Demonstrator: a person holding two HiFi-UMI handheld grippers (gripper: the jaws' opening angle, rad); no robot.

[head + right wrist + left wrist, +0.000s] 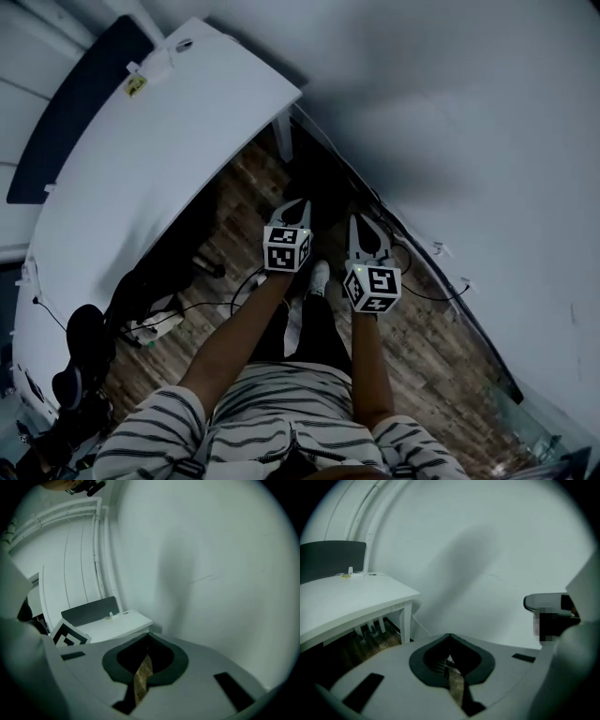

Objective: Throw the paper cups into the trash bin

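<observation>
Both grippers at the ready, with no task object in sight. Neither the paper cups nor the trash bin shows in any view, so where they stand cannot be told from here. The step in hand is judged to be a search. It is best done by first turning the head and both grippers away from the bare wall (469,112) until a cup and the bin come into view. The jaws should then be spread well before the approach. A paper cup is likely to crush easily, so a light grip on its side wall would suit, with release only once it is over the bin's mouth. The left gripper (298,204) has its jaws brought fully together, tip against tip, with nothing between them; only the wooden floor (412,347) shows through the gap behind the tips. The right gripper (360,221) is likewise closed and empty. Both forearms reach forward from the torso, side by side. The two grippers are near each other but apart, pointing ahead and somewhat downward toward the foot of the wall. The white table (169,141) stands to the left.
</observation>
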